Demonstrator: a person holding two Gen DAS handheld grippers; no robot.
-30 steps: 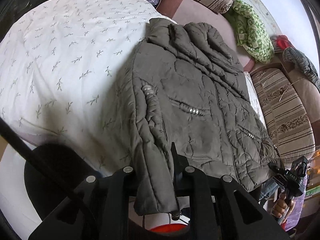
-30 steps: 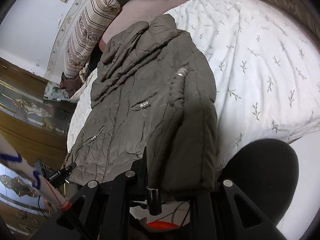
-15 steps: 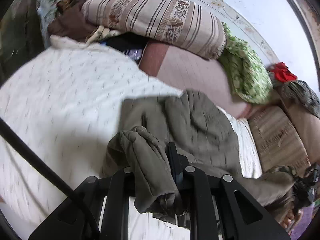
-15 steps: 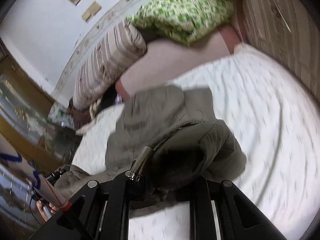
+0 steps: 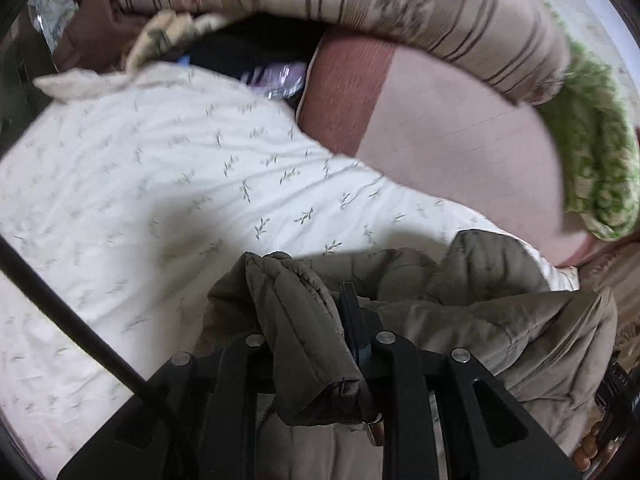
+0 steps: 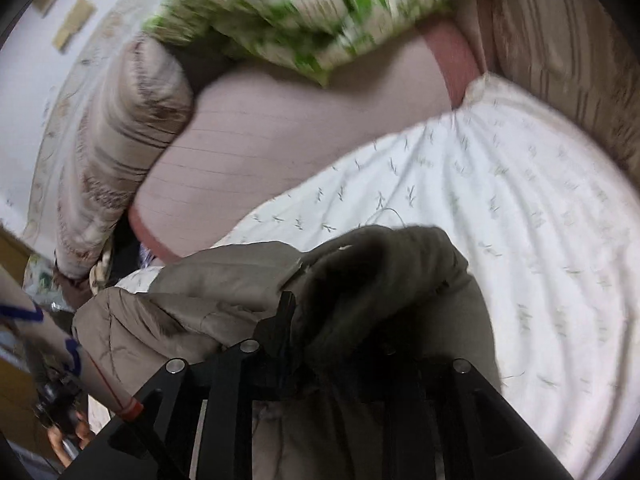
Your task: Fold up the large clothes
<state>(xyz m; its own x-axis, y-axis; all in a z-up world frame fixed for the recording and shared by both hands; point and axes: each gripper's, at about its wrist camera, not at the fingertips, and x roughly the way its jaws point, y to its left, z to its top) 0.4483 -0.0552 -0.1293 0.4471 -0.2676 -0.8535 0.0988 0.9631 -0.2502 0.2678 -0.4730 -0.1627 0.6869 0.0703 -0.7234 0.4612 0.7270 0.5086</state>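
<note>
An olive-grey padded jacket (image 5: pixel 480 308) lies on a white bed sheet with a small leaf print (image 5: pixel 160 184). My left gripper (image 5: pixel 316 344) is shut on a bunched hem corner of the jacket, lifted and carried over the jacket's body. My right gripper (image 6: pixel 328 336) is shut on the other hem corner of the jacket (image 6: pixel 384 264), also raised and bunched. The jacket's lower half is doubled up toward its collar. The fingertips of both grippers are hidden in fabric.
A pink headboard cushion (image 5: pixel 448 132) stands past the sheet. A striped bolster (image 5: pixel 360 8) and a green patterned pillow (image 6: pixel 304 16) lie on top of it. A striped cushion (image 6: pixel 568 48) is at the right. Dark clothes (image 5: pixel 248 56) sit in the far left corner.
Both grippers have lifted the jacket's hem from the near bed edge and carried it forward toward the headboard. The flat jacket is now doubled over and bunched.
</note>
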